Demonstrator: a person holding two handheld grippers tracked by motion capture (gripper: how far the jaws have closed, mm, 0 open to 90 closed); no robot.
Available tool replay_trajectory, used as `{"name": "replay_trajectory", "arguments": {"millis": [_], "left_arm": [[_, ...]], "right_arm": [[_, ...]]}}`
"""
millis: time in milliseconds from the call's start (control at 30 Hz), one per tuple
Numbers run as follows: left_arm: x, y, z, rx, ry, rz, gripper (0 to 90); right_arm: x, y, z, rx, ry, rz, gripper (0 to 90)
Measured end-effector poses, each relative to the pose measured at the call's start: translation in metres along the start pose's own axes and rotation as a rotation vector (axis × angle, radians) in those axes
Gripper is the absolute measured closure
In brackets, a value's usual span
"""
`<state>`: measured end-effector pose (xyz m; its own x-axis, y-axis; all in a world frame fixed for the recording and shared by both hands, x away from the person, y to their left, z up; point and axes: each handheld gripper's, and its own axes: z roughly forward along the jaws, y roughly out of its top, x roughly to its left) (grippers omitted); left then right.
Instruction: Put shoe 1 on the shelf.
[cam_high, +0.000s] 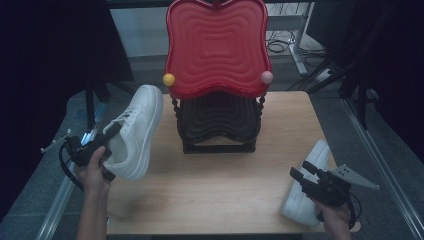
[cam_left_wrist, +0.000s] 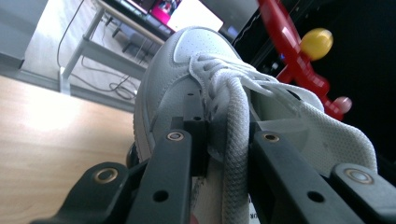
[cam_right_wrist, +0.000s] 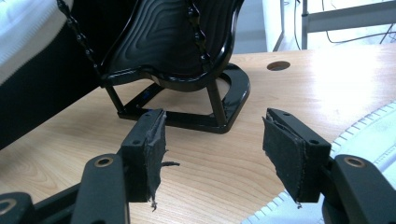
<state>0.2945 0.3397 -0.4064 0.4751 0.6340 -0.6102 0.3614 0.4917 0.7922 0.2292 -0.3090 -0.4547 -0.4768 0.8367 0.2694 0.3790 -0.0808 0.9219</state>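
Pale wood-grain laminate forms the table (cam_high: 220, 175), which stands on grey flooring in a dim room; a round hole (cam_right_wrist: 278, 65) pierces its top. A two-tier rack (cam_high: 218, 125), red tray above black tray, stands at the far middle. My left gripper (cam_high: 102, 145) has its fingers (cam_left_wrist: 168, 177) clamped on the tongue and laces of a white sneaker (cam_high: 134, 131), held tilted above the table's left edge. My right gripper (cam_high: 304, 171) hovers with fingers apart, just beside a second white sneaker (cam_high: 305, 197) lying at the right edge.
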Motion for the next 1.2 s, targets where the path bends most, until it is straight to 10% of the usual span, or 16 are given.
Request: {"name": "replay_trajectory", "arguments": {"millis": [633,1200], "left_arm": [[-0.033,0.045,0.001,-0.127,-0.032,-0.003,81.1],[-0.086,0.113,0.038,-0.225,-0.102,-0.003,81.3]], "right_arm": [[0.001,-0.001,0.004,0.021,-0.006,0.010,38.8],[0.002,-0.003,0.007,0.040,0.002,-0.001,38.9]]}}
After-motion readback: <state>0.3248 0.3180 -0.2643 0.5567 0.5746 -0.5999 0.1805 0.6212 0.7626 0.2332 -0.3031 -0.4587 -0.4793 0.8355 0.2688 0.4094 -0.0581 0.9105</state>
